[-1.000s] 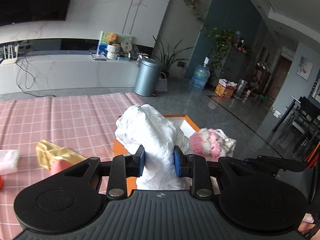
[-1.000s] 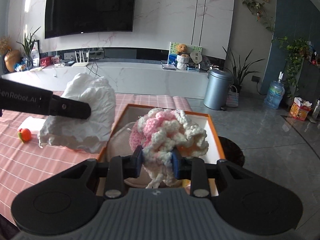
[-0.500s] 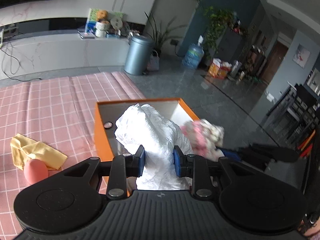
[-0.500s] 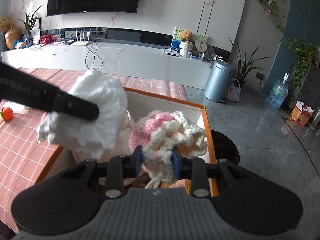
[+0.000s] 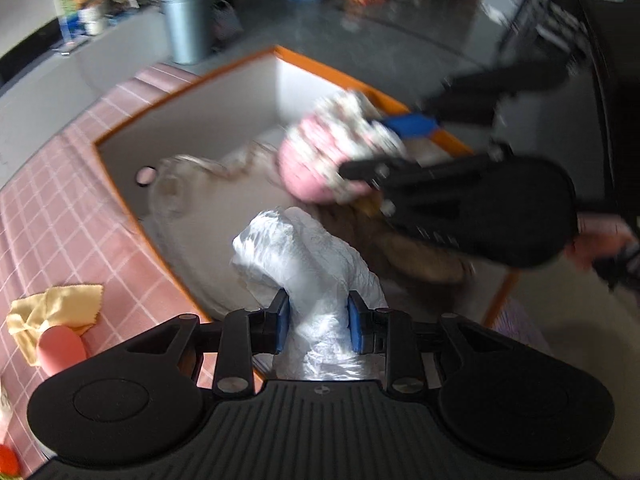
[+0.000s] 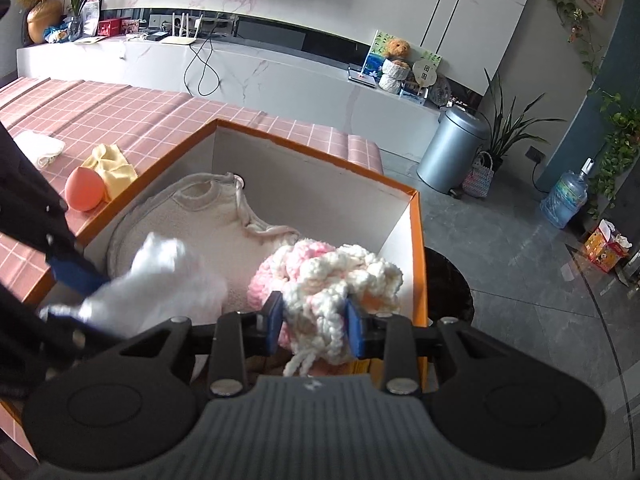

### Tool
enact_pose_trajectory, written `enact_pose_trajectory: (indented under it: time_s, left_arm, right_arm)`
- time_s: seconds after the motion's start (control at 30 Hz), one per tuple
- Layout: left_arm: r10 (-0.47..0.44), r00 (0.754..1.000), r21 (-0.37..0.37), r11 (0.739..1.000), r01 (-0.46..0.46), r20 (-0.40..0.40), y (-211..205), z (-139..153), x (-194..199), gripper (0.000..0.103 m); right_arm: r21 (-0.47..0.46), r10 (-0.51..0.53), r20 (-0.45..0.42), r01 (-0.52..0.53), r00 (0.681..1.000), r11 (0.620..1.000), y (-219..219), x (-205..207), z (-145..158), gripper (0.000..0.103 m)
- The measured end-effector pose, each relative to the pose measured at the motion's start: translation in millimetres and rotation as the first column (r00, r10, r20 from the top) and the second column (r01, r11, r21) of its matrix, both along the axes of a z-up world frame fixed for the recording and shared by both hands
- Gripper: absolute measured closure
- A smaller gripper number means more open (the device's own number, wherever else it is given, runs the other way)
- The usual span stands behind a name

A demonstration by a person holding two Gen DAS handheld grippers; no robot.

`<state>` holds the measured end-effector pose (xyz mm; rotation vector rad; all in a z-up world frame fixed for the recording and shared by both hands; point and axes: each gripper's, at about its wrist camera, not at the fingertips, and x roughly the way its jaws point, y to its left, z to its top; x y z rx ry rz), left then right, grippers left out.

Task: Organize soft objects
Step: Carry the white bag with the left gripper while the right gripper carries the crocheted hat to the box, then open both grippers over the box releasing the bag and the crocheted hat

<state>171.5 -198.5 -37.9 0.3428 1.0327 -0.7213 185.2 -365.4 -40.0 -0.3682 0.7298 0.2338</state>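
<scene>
My left gripper [image 5: 318, 322] is shut on a crumpled white cloth [image 5: 308, 256] and holds it over the near left part of an orange-rimmed box [image 5: 132, 200]. My right gripper [image 6: 314, 330] is shut on a pink and cream knitted bundle [image 6: 332, 276] and holds it low inside the same box [image 6: 416, 240], near its right wall. The white cloth also shows in the right wrist view [image 6: 160, 284], blurred. A cream fleece garment [image 6: 208, 220] lies on the box floor.
A yellow cloth [image 6: 110, 164], a pink egg-shaped sponge [image 6: 84, 190] and a white folded cloth [image 6: 40, 146] lie on the pink checked tablecloth [image 6: 140, 120] left of the box. A small orange item [image 5: 8, 460] sits at the near left. A grey bin [image 6: 452, 154] stands on the floor.
Both grippers have moved forward and down over the box, each still holding its item. The knitted bundle and white cloth now sit lower, inside the box walls.
</scene>
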Motion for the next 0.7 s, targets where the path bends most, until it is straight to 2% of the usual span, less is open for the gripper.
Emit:
enact_pose_trajectory:
  time_s: [0.13, 0.23, 0.3, 0.43, 0.53, 0.7]
  left_arm:
    - [-0.031, 1.0, 0.035, 0.999, 0.031, -0.006, -5.4, -5.4, -4.1, 0.064]
    - [-0.013, 1.0, 0.006, 1.0, 0.013, -0.001, -2.5, -4.0, -7.2, 0.054]
    - [0.011, 1.0, -0.026, 1.0, -0.011, 0.009, 3.8, -1.1, -10.2, 0.05]
    - [0.092, 0.994, -0.112, 0.99, -0.086, 0.05, 22.4, 18.7, -16.2, 0.033]
    - [0.141, 0.989, -0.192, 0.973, -0.128, 0.051, 39.8, 32.7, -19.7, 0.027]
    - [0.253, 0.967, -0.296, 0.927, -0.23, 0.039, 73.9, 46.6, -24.1, 0.027]
  right_arm:
    - [0.019, -0.015, -0.001, 0.015, 1.0, 1.0, -5.5, -5.7, 4.2, 0.07]
    - [0.028, -0.023, 0.004, 0.023, 1.0, 0.999, -10.5, -11.5, 7.3, 0.069]
    - [0.03, -0.028, 0.013, 0.028, 1.0, 0.999, -11.2, -17.8, 8.6, 0.069]
    - [0.042, -0.049, 0.033, 0.047, 0.998, 0.998, -12.4, -27.2, 16.5, 0.069]
    - [0.081, -0.06, 0.045, 0.056, 0.997, 0.995, -13.3, -34.1, 23.7, 0.068]
    - [0.16, -0.028, 0.026, 0.023, 0.999, 0.987, -2.3, -42.9, 31.4, 0.068]
